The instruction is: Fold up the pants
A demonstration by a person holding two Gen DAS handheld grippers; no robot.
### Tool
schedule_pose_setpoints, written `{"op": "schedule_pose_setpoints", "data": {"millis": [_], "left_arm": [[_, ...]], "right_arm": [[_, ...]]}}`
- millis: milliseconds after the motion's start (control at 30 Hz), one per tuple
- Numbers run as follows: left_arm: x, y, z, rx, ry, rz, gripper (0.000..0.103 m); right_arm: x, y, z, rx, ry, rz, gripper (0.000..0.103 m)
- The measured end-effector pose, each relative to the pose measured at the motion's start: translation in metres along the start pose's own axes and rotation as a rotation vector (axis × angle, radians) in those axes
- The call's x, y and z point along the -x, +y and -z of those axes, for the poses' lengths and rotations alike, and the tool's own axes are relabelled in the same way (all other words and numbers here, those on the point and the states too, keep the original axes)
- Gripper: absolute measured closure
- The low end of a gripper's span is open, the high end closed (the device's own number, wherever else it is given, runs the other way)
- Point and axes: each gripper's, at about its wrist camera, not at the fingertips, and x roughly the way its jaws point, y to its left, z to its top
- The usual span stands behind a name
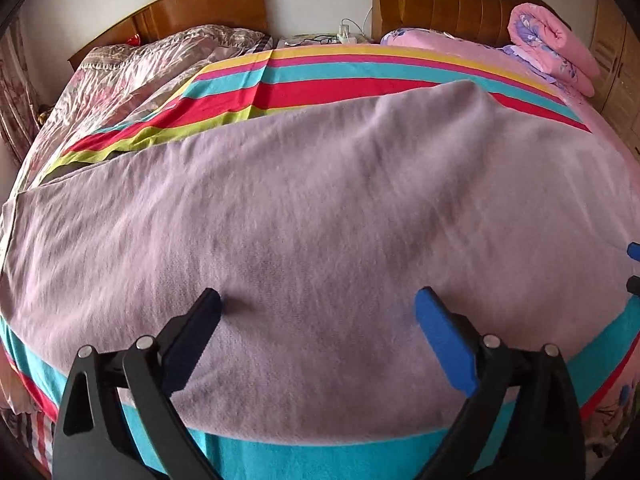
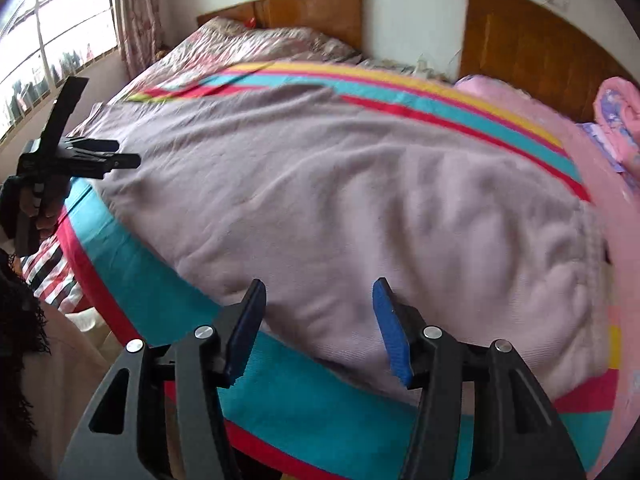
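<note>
Mauve knit pants (image 1: 320,208) lie spread flat across a striped sheet (image 1: 320,76) on the bed; they also fill the right wrist view (image 2: 340,192), with the gathered waistband at the right (image 2: 584,272). My left gripper (image 1: 318,304) is open and empty, fingertips resting just above the pants near their front edge. My right gripper (image 2: 318,292) is open and empty over the pants' near edge. The left gripper also shows at the left of the right wrist view (image 2: 120,154), held in a hand. The right gripper's fingertips (image 1: 634,250) peek in at the left wrist view's right edge.
A rolled pink quilt (image 1: 552,48) lies at the bed's far right. A floral quilt (image 1: 140,76) covers the far left. Wooden headboards (image 1: 460,4) stand behind, with a window (image 2: 52,40) at the left. The bed's front edge (image 2: 168,312) runs below the grippers.
</note>
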Motion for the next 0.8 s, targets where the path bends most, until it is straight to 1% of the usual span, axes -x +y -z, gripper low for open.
{"op": "schedule_pose_setpoints", "data": {"millis": [67, 100, 133, 167, 200, 233, 267, 333, 400, 467, 533, 567, 600, 667, 733, 767, 800], "left_arm": [[0.013, -0.014, -0.007, -0.038, -0.041, 0.032, 0.006], [0.020, -0.026, -0.011, -0.069, -0.061, 0.050, 0.005], [0.024, -0.038, -0.015, -0.105, -0.077, 0.075, 0.005], [0.028, -0.050, -0.016, -0.143, -0.077, 0.095, 0.005], [0.026, -0.063, -0.018, -0.182, -0.075, 0.115, 0.005], [0.021, -0.075, -0.020, -0.217, -0.066, 0.122, 0.005], [0.014, -0.085, -0.022, -0.243, -0.055, 0.125, 0.005], [0.002, -0.104, -0.022, -0.297, -0.018, 0.133, 0.005], [-0.001, -0.114, -0.026, -0.329, -0.010, 0.139, 0.005], [0.002, -0.116, -0.039, -0.339, -0.032, 0.160, 0.005], [0.004, -0.115, -0.061, -0.336, -0.069, 0.154, 0.005], [0.007, -0.120, -0.070, -0.331, -0.082, 0.149, 0.005], [0.004, -0.120, -0.084, -0.320, -0.088, 0.166, 0.005], [-0.010, -0.120, -0.113, -0.270, -0.069, 0.265, 0.005], [-0.031, -0.125, -0.137, -0.222, -0.035, 0.330, 0.005], [-0.040, -0.133, -0.145, -0.223, -0.022, 0.366, 0.005], [-0.051, -0.141, -0.151, -0.235, -0.012, 0.405, 0.005]], "right_arm": [[0.018, -0.021, 0.002, -0.083, -0.059, 0.037, 0.048], [0.023, -0.034, 0.006, -0.117, -0.071, 0.071, 0.047], [0.024, -0.047, 0.009, -0.140, -0.059, 0.112, 0.045], [0.022, -0.063, 0.016, -0.168, -0.020, 0.169, 0.045], [0.017, -0.077, 0.025, -0.187, 0.024, 0.205, 0.045], [0.014, -0.088, 0.033, -0.197, 0.038, 0.160, 0.045], [0.016, -0.094, 0.037, -0.207, 0.017, 0.123, 0.046], [0.020, -0.097, 0.035, -0.239, 0.014, 0.103, 0.045], [0.025, -0.093, 0.021, -0.209, 0.001, 0.116, 0.043], [0.028, -0.093, 0.001, -0.158, -0.042, 0.102, 0.041], [0.023, -0.096, -0.023, -0.117, -0.069, 0.090, 0.040], [0.017, -0.100, -0.038, -0.084, -0.070, 0.102, 0.038], [0.008, -0.104, -0.052, -0.059, -0.064, 0.112, 0.038], [-0.012, -0.112, -0.074, -0.047, -0.043, 0.116, 0.037], [-0.036, -0.127, -0.094, -0.081, 0.002, 0.090, 0.036], [-0.051, -0.136, -0.102, -0.094, 0.036, 0.079, 0.036], [-0.062, -0.141, -0.105, -0.094, 0.067, 0.104, 0.036]]}}
